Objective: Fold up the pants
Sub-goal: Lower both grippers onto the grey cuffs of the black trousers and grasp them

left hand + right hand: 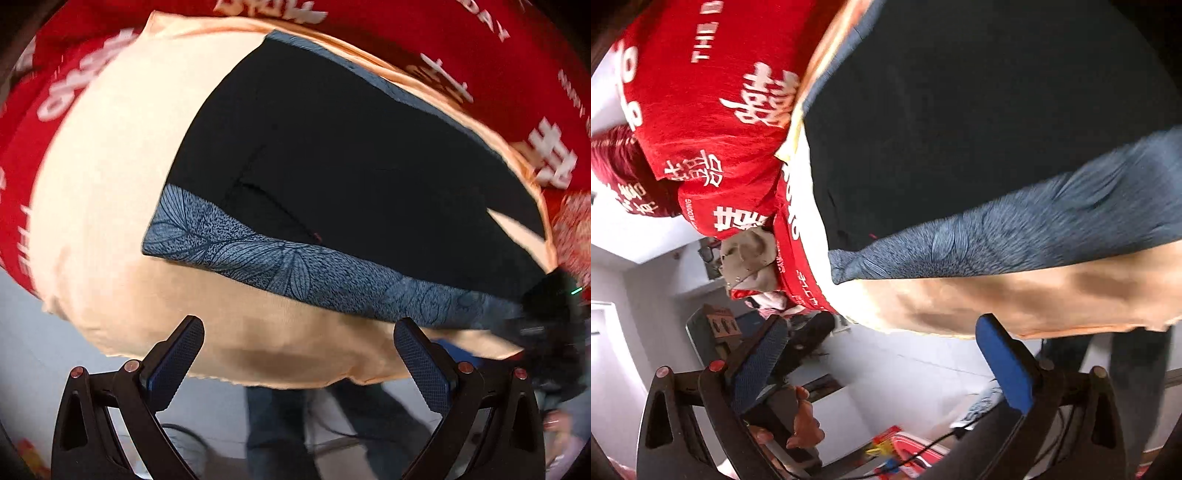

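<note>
**Pants laid flat, both grippers poised at the near edge**

The pants (351, 155), black with a blue leaf-print side band (295, 266), lie spread flat on a peach cloth (110, 166) ahead of and above the left gripper (299, 354), whose jaws stand wide apart with nothing between them. The printed band runs across just beyond its fingertips, a strip of bare peach cloth lying between the two. In the right wrist view the same garment fills the area ahead of and to the right of the right gripper (886, 354), also spread wide and empty, its blue pad (1004, 365) near the cloth's hanging edge.

The fabric looks thin, soft and light; it should drape and sag when lifted rather than hold a line, and may drag the loose peach cloth with it. The likeliest hold is the printed band or a corner of it (155, 243), pinched through both layers so the top one does not slide off. A red bedcover with white lettering (461, 48) lies beneath the peach cloth. A person's legs (273, 424) show below the bed edge, between the left jaws.
</note>
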{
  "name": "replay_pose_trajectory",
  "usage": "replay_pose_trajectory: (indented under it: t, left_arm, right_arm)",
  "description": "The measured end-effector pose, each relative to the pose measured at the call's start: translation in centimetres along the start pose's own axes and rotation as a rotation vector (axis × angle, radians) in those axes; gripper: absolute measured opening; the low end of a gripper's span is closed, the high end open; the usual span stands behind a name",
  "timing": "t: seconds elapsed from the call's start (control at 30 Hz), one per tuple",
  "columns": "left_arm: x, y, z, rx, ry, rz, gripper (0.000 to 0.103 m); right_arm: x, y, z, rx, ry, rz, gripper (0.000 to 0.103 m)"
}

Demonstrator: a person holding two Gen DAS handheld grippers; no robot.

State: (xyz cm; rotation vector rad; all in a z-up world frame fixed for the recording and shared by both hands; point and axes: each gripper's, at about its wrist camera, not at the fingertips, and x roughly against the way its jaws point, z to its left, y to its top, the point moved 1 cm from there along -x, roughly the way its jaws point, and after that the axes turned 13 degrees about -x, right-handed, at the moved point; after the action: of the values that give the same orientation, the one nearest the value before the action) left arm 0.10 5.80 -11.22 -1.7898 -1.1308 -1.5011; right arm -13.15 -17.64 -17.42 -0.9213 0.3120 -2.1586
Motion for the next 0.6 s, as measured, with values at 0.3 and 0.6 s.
replay_pose_trajectory:
  t: [0.3, 0.6]
  left_arm:
    - [-3.4, -0.1, 1.7, 0.013, -0.090, -0.036, 0.103]
    - [-4.0, -0.4, 2.3, 0.126, -0.227, -0.040, 0.103]
  right_arm:
    - [-4.0, 1.8, -5.5, -0.057, 0.021, -0.049, 0.056]
    - [-1.1, 3.8, -5.6, -0.157, 0.237, -0.193, 0.057]
